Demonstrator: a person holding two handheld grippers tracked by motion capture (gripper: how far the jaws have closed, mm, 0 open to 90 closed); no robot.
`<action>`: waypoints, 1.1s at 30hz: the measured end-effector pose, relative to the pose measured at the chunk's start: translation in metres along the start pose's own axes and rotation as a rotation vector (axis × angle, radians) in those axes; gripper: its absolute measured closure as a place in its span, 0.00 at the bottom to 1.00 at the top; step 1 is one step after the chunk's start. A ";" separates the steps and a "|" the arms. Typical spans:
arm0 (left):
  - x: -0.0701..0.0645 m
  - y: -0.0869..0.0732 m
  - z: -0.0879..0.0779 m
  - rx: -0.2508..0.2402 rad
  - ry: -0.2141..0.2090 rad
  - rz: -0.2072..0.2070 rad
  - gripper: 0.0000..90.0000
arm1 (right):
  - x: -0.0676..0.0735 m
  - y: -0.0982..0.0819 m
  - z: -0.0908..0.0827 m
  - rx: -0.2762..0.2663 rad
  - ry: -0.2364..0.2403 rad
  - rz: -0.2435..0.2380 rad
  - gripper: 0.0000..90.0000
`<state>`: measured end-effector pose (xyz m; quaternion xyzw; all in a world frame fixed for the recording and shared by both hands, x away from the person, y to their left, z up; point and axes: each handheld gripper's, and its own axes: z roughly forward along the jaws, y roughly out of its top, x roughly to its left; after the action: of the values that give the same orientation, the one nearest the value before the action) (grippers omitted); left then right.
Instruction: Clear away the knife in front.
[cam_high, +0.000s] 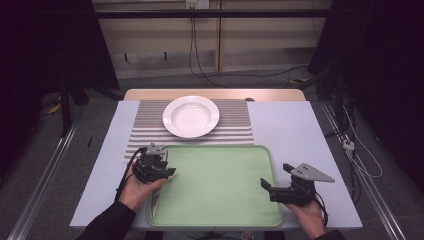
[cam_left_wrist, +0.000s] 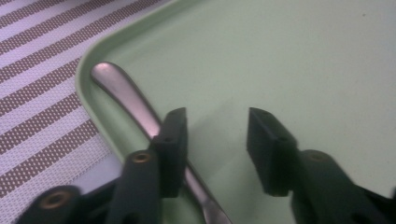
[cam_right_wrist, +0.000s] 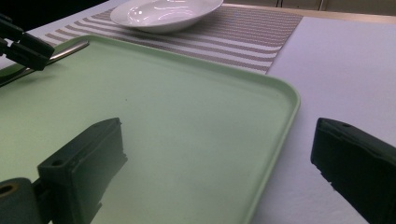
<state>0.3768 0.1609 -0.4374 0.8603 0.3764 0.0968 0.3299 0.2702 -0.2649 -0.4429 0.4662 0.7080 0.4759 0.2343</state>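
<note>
Landmark: the green tray (cam_high: 220, 190), lying on the white table (cam_high: 295, 135) at the person's edge.

Beyond the tray's far rim lies a striped placemat (cam_high: 235, 127), touching or just beside that rim. A white plate (cam_high: 191, 116) sits on the mat, upright and empty, well apart from the tray.

Left gripper (cam_high: 167, 172): held in the left hand (cam_high: 137, 187) over the tray's left edge, near the far left corner. In the left gripper view its jaws stand apart with bare tray floor between them, gripping nothing. A metal utensil handle (cam_left_wrist: 123, 91) lies inside the tray along that left rim, its rounded end toward the corner; it passes under or behind one jaw of the pair. Whether that jaw touches it, I cannot tell. The utensil's working end is hidden, so fork or spoon is undetermined.

Right gripper (cam_high: 266, 186): held in the right hand (cam_high: 307, 210) at the tray's right rim, near side. Jaws wide apart; in the right gripper view one jaw is over the tray floor, the other over the table outside the rim. Nothing held.
</note>
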 end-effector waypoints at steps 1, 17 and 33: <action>0.001 0.000 0.000 -0.002 -0.012 -0.003 0.54 | 0.000 0.000 0.000 0.000 0.000 0.000 0.03; 0.000 0.003 -0.005 -0.088 -0.017 -0.016 0.07 | -0.001 0.000 0.001 0.000 0.003 0.005 0.03; -0.004 -0.001 -0.037 -0.273 0.040 0.016 0.07 | -0.003 -0.001 0.000 0.001 -0.005 0.016 0.03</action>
<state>0.3579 0.1767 -0.4099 0.8083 0.3593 0.1670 0.4355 0.2715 -0.2674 -0.4441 0.4732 0.7038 0.4764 0.2320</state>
